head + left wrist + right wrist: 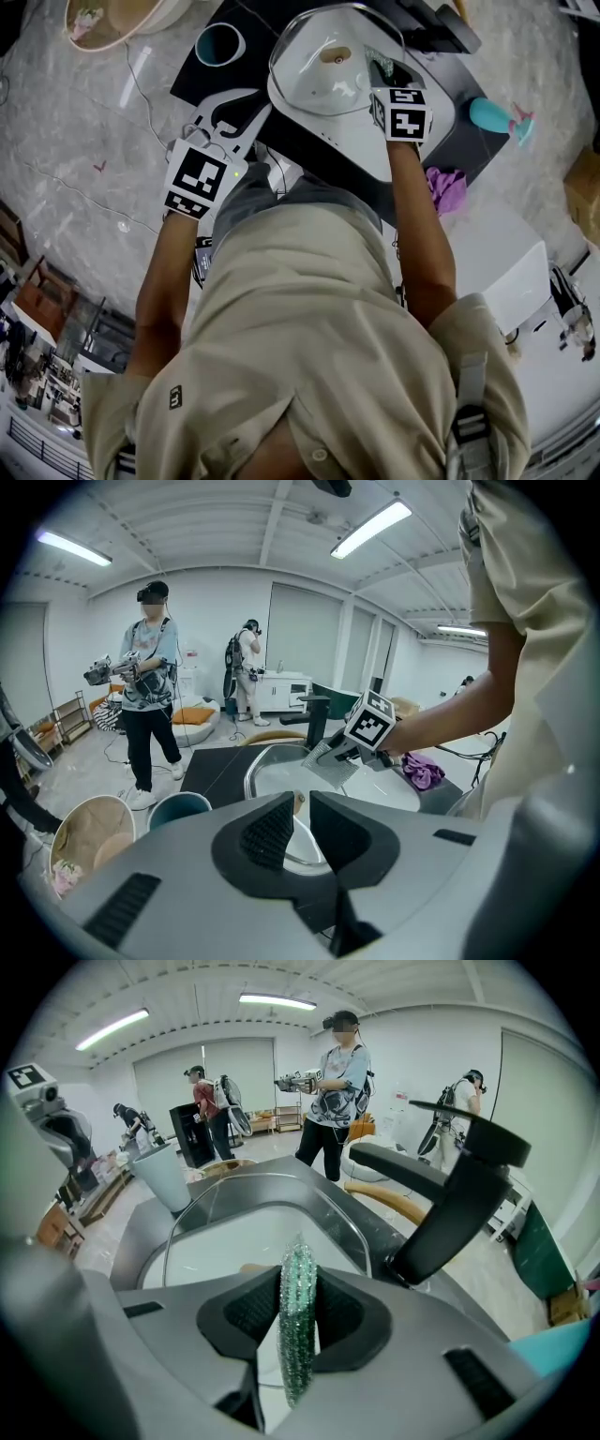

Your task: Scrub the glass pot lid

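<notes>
Left claw closed on the rim of the glass pot lid; right claw pinching a green scouring pad edge-on.
Lid sits over the white sink, pad at its right side.

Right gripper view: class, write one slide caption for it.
Right gripper shut on a green scrubbing pad, edge-on, before the glass pot lid.

Place: a large open lab, not a home kitchen.
People: a person and another person stand wearing headsets and backpacks.
Lighting: strip lights on a white ceiling.
Floor: marble-patterned floor.
Fittings: white sink in a black table, mid-room.
</notes>
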Tool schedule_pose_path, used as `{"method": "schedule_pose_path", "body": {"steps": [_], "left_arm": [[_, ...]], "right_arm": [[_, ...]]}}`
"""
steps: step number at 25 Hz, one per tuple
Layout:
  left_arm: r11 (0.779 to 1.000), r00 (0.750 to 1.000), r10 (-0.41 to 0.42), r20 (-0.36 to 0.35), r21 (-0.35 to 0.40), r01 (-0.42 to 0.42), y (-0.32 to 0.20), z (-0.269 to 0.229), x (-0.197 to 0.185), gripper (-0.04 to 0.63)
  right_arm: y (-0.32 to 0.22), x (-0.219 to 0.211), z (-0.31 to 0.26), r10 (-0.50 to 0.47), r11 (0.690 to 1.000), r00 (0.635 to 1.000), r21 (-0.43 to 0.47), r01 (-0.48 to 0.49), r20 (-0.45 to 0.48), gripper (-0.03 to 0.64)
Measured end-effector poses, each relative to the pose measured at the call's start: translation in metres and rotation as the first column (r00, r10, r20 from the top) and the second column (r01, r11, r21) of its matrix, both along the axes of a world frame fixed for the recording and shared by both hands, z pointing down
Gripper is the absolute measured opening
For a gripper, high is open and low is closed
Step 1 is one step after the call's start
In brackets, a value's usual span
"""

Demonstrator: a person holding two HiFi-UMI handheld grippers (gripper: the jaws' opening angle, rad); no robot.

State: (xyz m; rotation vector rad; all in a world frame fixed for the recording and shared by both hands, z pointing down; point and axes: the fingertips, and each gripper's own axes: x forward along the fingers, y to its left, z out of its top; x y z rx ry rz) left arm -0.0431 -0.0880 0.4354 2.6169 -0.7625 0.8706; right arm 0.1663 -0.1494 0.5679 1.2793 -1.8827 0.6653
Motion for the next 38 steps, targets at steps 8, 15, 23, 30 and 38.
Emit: {"method": "schedule_pose_path", "body": {"steps": [8, 15, 23, 30, 38], "left_arm": [[0.999, 1.000, 0.016, -0.002, 0.043, -0.016, -0.001, -0.025, -0.008, 0.066], [0.999, 0.997, -0.015, -0.076, 0.033, 0.018, 0.000, -0.051, -0.012, 0.066], [0.991, 0.990, -0.043, -0.132, 0.118, 0.059, -0.013, -0.101, -0.031, 0.064], [0.967, 0.982, -0.063, -0.180, 0.231, 0.105, -0.024, -0.161, -0.068, 0.063], [0.945, 0.975, -0.086, -0.203, 0.292, 0.144, 0.005, -0.193, -0.090, 0.061]], "right_arm": [[0.000, -0.002, -0.054, 0.008, 0.996, 1.000, 0.087, -0.009, 0.010, 0.094], [0.007, -0.008, -0.113, 0.004, 0.981, 0.998, 0.195, -0.017, 0.064, 0.094], [0.005, -0.007, -0.214, 0.006, 0.923, 0.987, 0.378, -0.067, 0.160, 0.094], [0.017, -0.019, -0.308, -0.042, 0.849, 0.965, 0.519, -0.101, 0.257, 0.091], [0.052, -0.038, -0.374, -0.126, 0.783, 0.957, 0.619, -0.066, 0.261, 0.084]]}}
